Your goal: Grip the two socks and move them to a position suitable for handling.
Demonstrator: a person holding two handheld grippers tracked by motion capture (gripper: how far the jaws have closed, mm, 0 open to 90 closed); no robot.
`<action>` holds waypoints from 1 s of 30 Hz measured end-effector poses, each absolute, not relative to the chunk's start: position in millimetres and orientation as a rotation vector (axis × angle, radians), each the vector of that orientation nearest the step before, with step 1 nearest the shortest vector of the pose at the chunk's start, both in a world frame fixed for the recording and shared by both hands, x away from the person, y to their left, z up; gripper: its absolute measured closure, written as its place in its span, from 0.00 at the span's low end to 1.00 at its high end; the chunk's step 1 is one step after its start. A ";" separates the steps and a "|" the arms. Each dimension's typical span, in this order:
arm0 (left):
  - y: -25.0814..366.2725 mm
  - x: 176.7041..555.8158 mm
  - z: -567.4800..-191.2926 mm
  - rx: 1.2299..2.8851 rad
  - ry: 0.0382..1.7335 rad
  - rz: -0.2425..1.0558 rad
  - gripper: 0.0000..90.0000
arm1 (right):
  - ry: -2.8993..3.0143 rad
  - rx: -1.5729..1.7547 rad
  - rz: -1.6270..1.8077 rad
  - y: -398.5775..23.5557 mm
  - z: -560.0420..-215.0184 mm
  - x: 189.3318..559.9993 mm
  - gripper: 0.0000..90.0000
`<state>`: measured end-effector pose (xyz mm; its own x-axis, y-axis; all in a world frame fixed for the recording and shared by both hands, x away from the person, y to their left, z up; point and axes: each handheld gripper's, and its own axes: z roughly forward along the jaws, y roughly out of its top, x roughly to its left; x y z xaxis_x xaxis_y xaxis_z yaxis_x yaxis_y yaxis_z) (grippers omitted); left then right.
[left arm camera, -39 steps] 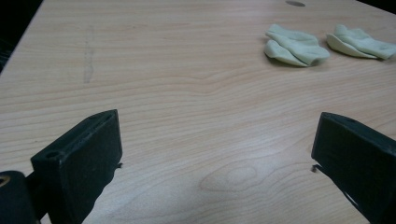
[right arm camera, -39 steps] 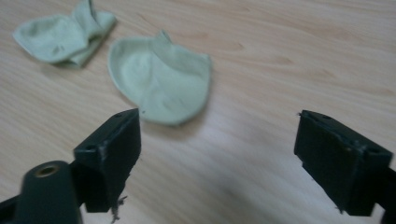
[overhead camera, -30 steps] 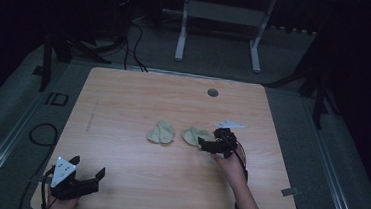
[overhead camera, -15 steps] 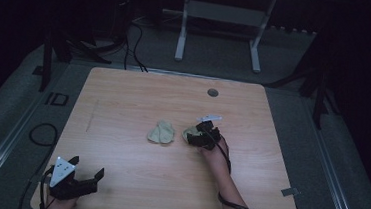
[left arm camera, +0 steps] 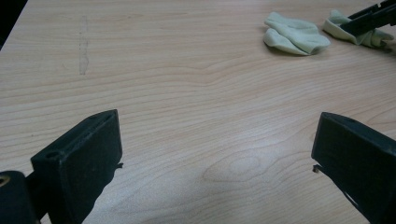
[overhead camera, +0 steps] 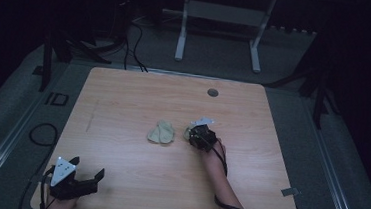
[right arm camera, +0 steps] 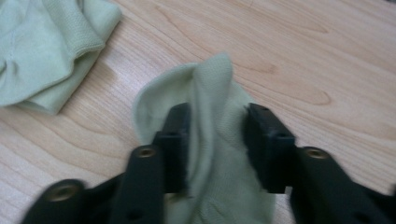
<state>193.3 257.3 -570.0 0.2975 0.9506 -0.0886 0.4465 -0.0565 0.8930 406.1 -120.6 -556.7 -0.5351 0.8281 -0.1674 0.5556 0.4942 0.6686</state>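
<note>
Light wood-grain desk [overhead camera: 123, 109], rounded corners, small dark round grommet [overhead camera: 213, 92] near the far edge. Faint vertical scuff on the left part of the top, seen in the left gripper view.

Two pale green knit socks near desk centre. Left sock [overhead camera: 161, 132] lies crumpled and folded on itself, soft ribbed knit, rounded lumpy shape; also seen in the left gripper view [left arm camera: 295, 36] and the right gripper view [right arm camera: 42, 51], cuff edge visible. Right sock [overhead camera: 188, 133] [right arm camera: 219, 154] just beside it, apart from it with a strip of bare wood between.

Right gripper [overhead camera: 198, 134] [right arm camera: 215, 144] sits on the right sock, black jaws pinching a raised fold of the fabric between them; cloth bunches up in a ridge past the jaw tips. Grey plate on top of it, black cable trailing along the forearm to the near edge. In the left gripper view its dark jaws [left arm camera: 369, 21] lie across the sock [left arm camera: 350, 32] and hide part of it.

Left gripper [overhead camera: 79, 186] [left arm camera: 217, 154] at the near left corner of the desk, well apart from the socks, jaws spread wide, bare wood between them. Grey three-cornered plate on top.

Around: grey carpet floor, black cables, a white frame stand [overhead camera: 220, 17] beyond the desk, dark background.
</note>
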 end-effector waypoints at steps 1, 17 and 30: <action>257.5 193.3 -570.0 1.658 1.291 0.696 0.02 | 2.271 1.127 0.764 -120.2 -556.2 406.0 0.82; 258.0 193.6 -570.4 1.658 1.296 0.688 0.02 | 2.299 1.106 0.849 -131.9 -521.7 390.7 0.91; 257.6 192.9 -569.7 1.656 1.293 0.694 0.02 | 2.304 1.024 0.934 -153.2 -489.1 347.6 0.90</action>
